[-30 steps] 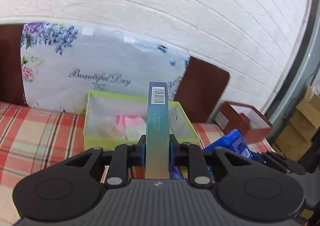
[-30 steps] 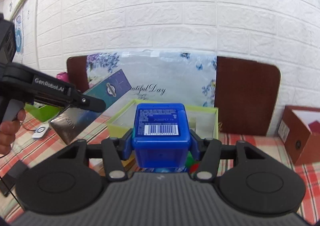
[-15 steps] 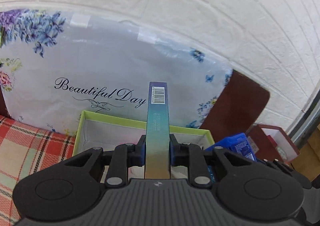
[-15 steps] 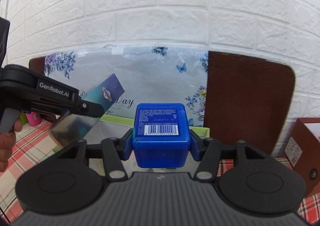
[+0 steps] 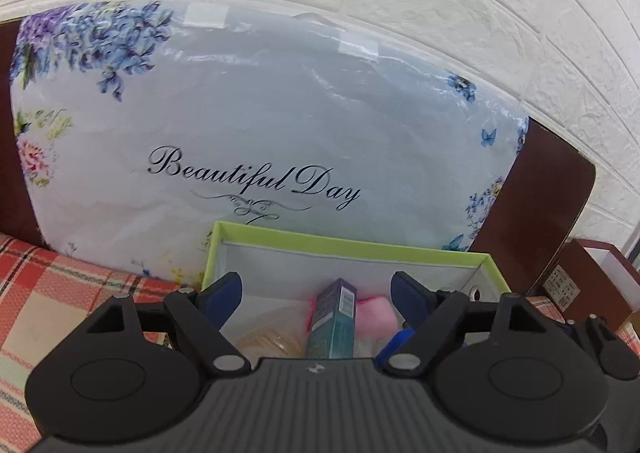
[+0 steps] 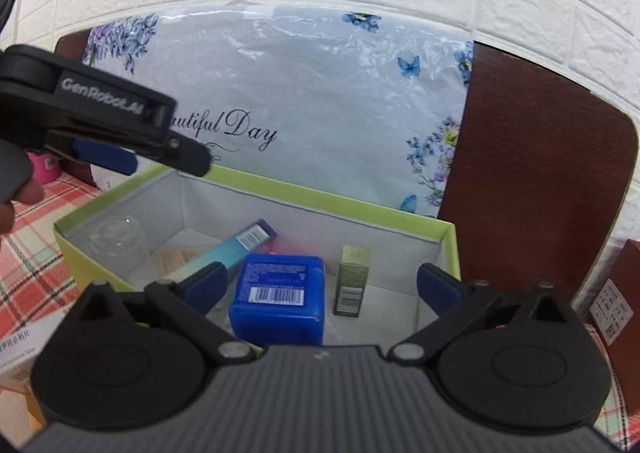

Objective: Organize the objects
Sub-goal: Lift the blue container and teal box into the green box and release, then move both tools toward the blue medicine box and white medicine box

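Note:
A lime-green open box (image 6: 312,193) stands against a flowered package; it also shows in the left wrist view (image 5: 344,243). Inside lie a long teal box (image 6: 224,253) (image 5: 334,323), a blue square container (image 6: 278,299), a small olive-green box (image 6: 352,281), a clear cup (image 6: 116,239) and something pink (image 5: 374,311). My left gripper (image 5: 316,293) is open above the box, over the teal box, and appears from the side in the right wrist view (image 6: 132,149). My right gripper (image 6: 320,285) is open and empty just above the blue container.
A flowered "Beautiful Day" package (image 5: 256,125) leans on a dark brown board (image 6: 540,173) against the white brick wall. A dark red box (image 5: 592,273) stands at the right. A red plaid cloth (image 5: 60,293) covers the surface. A white printed box (image 6: 20,345) lies at the left.
Both grippers have opened. The teal box has dropped from the left gripper into the green box, and the blue container has dropped from the right gripper into it.

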`<state>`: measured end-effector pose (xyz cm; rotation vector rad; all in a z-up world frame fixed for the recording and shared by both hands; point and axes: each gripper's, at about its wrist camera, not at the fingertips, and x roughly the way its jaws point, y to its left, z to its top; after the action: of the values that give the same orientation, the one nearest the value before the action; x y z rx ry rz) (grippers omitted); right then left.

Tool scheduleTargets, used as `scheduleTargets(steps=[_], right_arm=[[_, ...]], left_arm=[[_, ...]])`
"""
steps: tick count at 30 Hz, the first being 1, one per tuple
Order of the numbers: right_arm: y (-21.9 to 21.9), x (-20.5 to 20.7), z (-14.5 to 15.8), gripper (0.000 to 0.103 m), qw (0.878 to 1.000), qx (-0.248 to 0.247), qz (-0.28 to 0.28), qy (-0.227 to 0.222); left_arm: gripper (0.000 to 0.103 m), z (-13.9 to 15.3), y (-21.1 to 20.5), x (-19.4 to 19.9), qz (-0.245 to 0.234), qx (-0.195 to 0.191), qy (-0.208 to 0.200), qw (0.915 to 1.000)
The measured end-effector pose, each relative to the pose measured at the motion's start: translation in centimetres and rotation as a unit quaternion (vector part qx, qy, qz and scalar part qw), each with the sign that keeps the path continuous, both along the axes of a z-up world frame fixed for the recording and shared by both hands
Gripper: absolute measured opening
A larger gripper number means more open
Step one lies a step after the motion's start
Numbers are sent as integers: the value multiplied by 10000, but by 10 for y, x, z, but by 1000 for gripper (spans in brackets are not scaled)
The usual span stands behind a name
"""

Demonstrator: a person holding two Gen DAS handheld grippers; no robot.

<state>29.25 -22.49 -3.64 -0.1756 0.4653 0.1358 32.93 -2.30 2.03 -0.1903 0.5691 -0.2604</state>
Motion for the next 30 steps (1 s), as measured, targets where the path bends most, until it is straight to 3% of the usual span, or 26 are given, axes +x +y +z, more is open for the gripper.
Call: scheduleTargets(steps=[10, 16, 21, 30], right_arm=[[-10, -64, 56, 103, 9991, 215, -176, -331], [-13, -123, 81, 103, 9976, 485, -154, -475], [-14, -166, 75, 103, 9969, 641, -227, -408], [-13, -217, 20, 103, 9926, 1084, -519, 166]], left_arm=[[85, 35, 3, -63, 29, 57, 221, 9997], [85, 47, 6, -130, -123, 127, -27, 9998], [86, 38, 15, -176, -145, -12, -17, 9999], [86, -14, 13, -229, -202, 182, 372, 9989]])
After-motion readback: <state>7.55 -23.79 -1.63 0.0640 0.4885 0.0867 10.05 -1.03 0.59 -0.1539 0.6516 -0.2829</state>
